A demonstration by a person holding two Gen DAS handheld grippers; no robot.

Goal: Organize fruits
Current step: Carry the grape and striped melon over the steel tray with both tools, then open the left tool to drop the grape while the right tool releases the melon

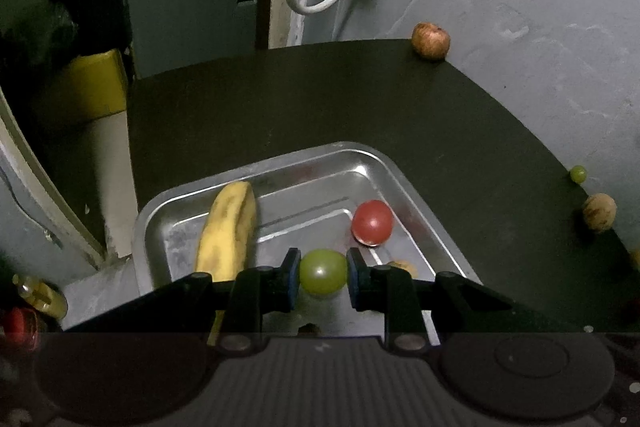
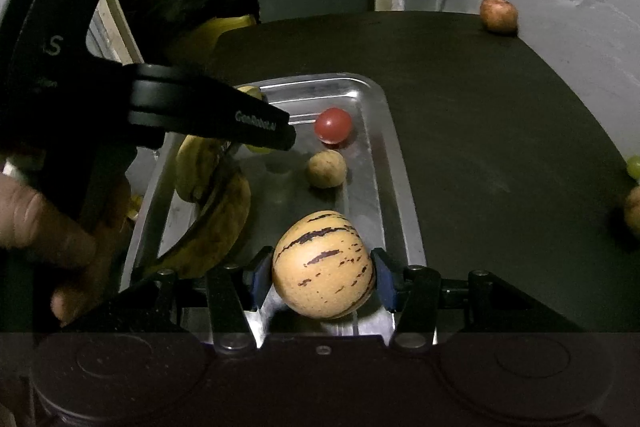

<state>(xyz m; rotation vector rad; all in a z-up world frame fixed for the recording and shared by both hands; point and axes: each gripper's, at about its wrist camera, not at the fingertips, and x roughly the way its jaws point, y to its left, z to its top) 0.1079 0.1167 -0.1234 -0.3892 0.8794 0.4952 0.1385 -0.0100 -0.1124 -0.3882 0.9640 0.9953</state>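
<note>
The dark bench (image 1: 360, 99) is curving away to a far edge against the grey wall, with open surface lying between the steel tray (image 1: 384, 163) and an apple (image 1: 431, 41) sitting at that edge. Inside the tray, a banana (image 1: 230, 231) is lying along the left wall and a red tomato (image 1: 372, 223) is resting toward the right wall. The left claw (image 1: 323, 273) is pinching a green grape (image 1: 323, 271) over the tray, jaws narrow. The right claw (image 2: 323, 277) is gripping a striped yellow melon (image 2: 323, 265) above the tray's near end, jaws moderately apart.
</note>
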